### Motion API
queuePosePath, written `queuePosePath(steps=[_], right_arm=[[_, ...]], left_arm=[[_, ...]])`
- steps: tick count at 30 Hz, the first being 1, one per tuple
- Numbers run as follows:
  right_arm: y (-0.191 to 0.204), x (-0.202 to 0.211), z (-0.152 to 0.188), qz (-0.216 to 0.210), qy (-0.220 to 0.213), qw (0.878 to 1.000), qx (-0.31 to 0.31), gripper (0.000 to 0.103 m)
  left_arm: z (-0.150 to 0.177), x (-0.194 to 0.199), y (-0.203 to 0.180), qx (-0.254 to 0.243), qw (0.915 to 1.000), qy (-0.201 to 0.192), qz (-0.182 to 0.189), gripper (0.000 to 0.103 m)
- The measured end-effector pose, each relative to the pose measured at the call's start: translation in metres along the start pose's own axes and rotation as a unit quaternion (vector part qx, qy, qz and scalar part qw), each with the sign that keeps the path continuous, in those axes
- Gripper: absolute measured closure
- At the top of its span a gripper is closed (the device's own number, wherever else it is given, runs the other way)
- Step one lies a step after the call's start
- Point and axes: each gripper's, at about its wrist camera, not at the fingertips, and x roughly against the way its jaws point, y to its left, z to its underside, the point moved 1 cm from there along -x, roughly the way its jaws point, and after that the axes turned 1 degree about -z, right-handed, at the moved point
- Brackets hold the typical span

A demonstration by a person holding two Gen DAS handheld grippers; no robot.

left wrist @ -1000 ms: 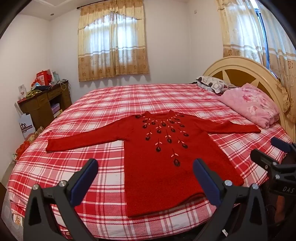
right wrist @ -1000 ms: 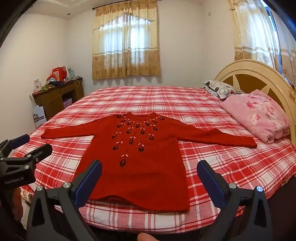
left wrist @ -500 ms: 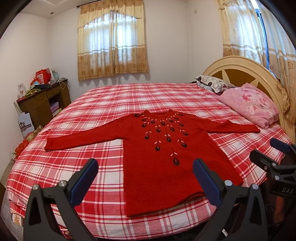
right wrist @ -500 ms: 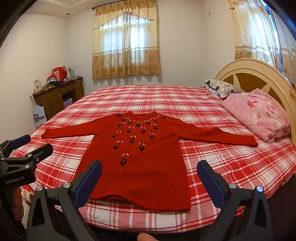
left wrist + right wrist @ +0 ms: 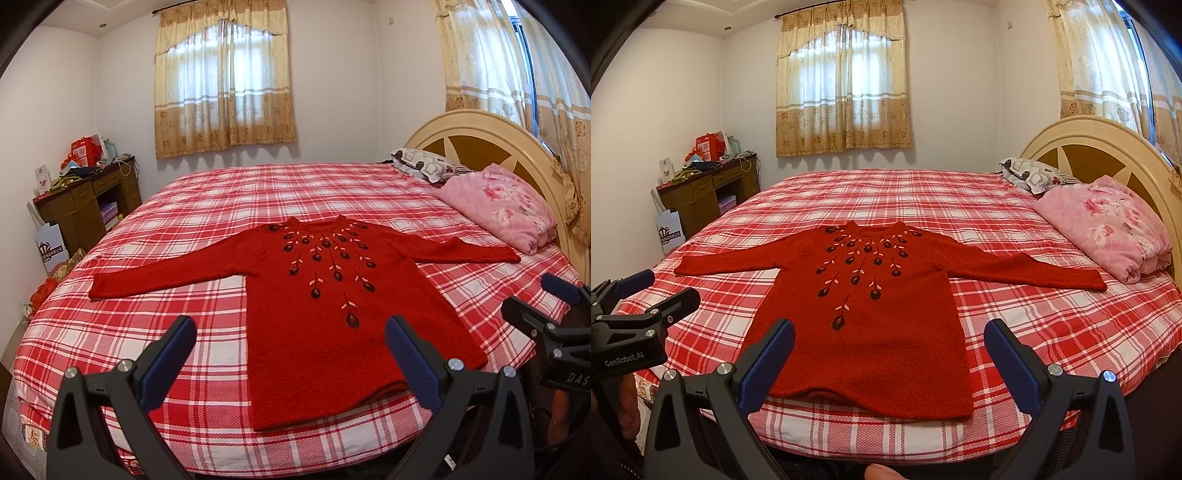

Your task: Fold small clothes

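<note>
The left claw, black-framed with blue-padded fingers, hangs with its fingers spread wide apart and nothing between them, poised over the near edge of the bed above the lower left part of the garment; the right claw, of the same build, is likewise spread wide and empty, over the hem. Each claw shows at the edge of the other's view, the right claw low at the right and the left claw low at the left, both clear of the cloth. The red knitted long-sleeved sweater with dark embroidered flowers fanning down from the neckline lies flat and face-up on the red-and-white checked bedspread, neck toward the far side, hem close to the near edge of the bed, both sleeves stretched straight out to the sides. A folded pink floral quilt rests near the cream arched wooden headboard at the right, just beside a grey patterned pillow, both well apart from the sweater's body; the right sleeve cuff ends near the quilt. A brown wooden desk piled with clutter stands against the left wall, and cream patterned curtains cover the window beyond the bed.
</note>
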Motion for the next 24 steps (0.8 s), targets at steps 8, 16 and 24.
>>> queuePosePath(steps=[8, 16, 24], right_arm=[[0.0033, -0.0014, 0.0017, -0.001, 0.001, 1.000, 0.001, 0.001], [0.0032, -0.0019, 0.0026, -0.003, 0.003, 1.000, 0.001, 0.001], [0.0034, -0.0028, 0.0045, -0.006, 0.004, 1.000, 0.002, 0.001]], left_arm=[[0.0008, -0.0007, 0.0006, 0.000, 1.0000, 0.001, 0.001, 0.000], [0.0007, -0.0006, 0.0005, 0.000, 1.0000, 0.001, 0.000, 0.000], [0.0003, -0.0007, 0.0006, 0.001, 1.0000, 0.002, 0.001, 0.000]])
